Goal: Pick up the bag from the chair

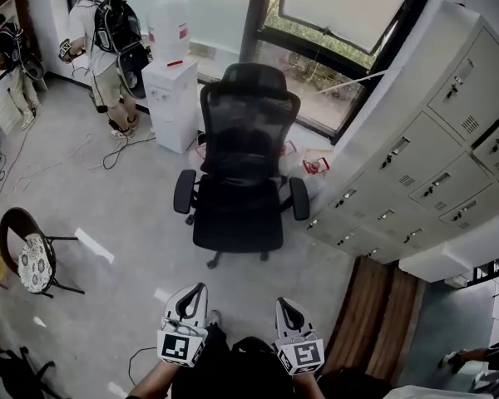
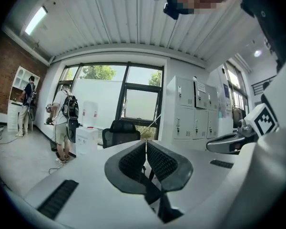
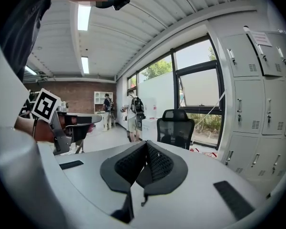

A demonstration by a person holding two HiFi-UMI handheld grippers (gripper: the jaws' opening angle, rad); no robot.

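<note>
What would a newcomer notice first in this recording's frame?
A black office chair stands mid-floor by the window; no bag shows on its seat. The left gripper and right gripper sit low in the head view, jaws together, holding nothing. A person with a backpack stands at the far left.

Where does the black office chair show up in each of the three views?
Head view: black office chair, centre of the floor.
Left gripper view: small, just above the jaws, left of centre.
Right gripper view: above the jaws, right of centre.
Shared landmark: person with backpack, left of the chair.
</note>
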